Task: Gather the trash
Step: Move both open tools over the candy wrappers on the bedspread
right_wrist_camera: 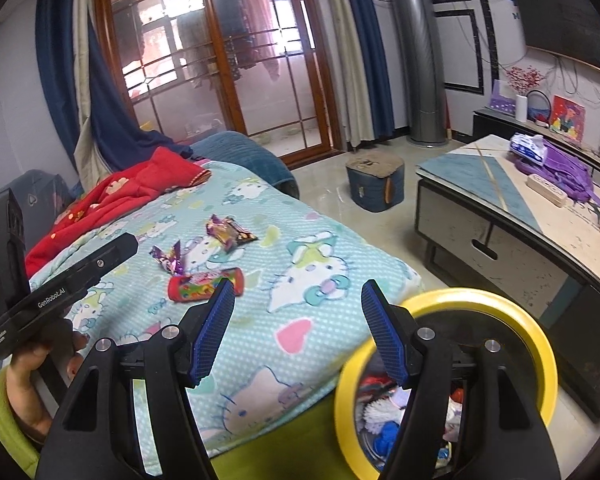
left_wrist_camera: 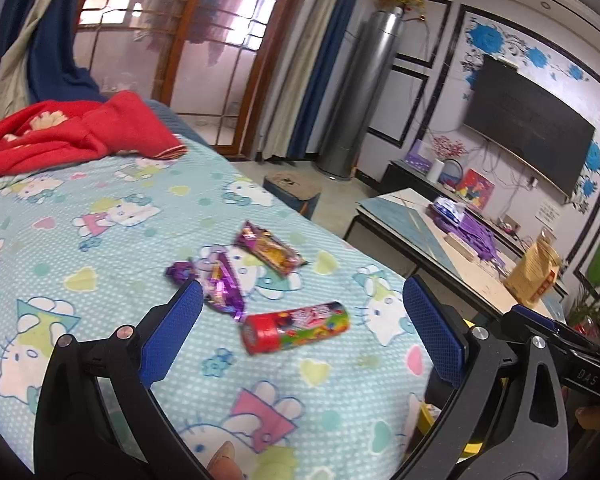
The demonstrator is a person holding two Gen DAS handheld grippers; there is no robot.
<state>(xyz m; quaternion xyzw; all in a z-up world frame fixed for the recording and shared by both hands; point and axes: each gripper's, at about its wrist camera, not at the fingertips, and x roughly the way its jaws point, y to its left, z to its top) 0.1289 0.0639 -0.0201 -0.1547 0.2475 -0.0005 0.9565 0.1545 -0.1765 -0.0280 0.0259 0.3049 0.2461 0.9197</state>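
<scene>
Three pieces of trash lie uncollected on the cartoon-cat bedsheet (left_wrist_camera: 100,240): a red-capped colourful candy tube (left_wrist_camera: 296,326) and two crinkled purple foil wrappers (left_wrist_camera: 220,280). Left gripper (left_wrist_camera: 302,320) and right gripper (right_wrist_camera: 298,328) hover spread and empty; the yellow-rimmed round bin (right_wrist_camera: 540,332) already holds scraps.

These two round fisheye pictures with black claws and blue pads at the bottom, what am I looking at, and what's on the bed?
No robot here: a person holds a handheld gripper in each hand, each with a camera looking along its two fingers. One picture is from the left gripper, the other from the right gripper; in the right view you also see the left hand on its handle. Both grippers are open and hold nothing. On the cartoon-cat bedsheet lie a red-capped candy tube, a purple wrapper and a second wrapper, beside a red blanket. Next to the bed stands a yellow-rimmed bin already holding rubbish.
</scene>
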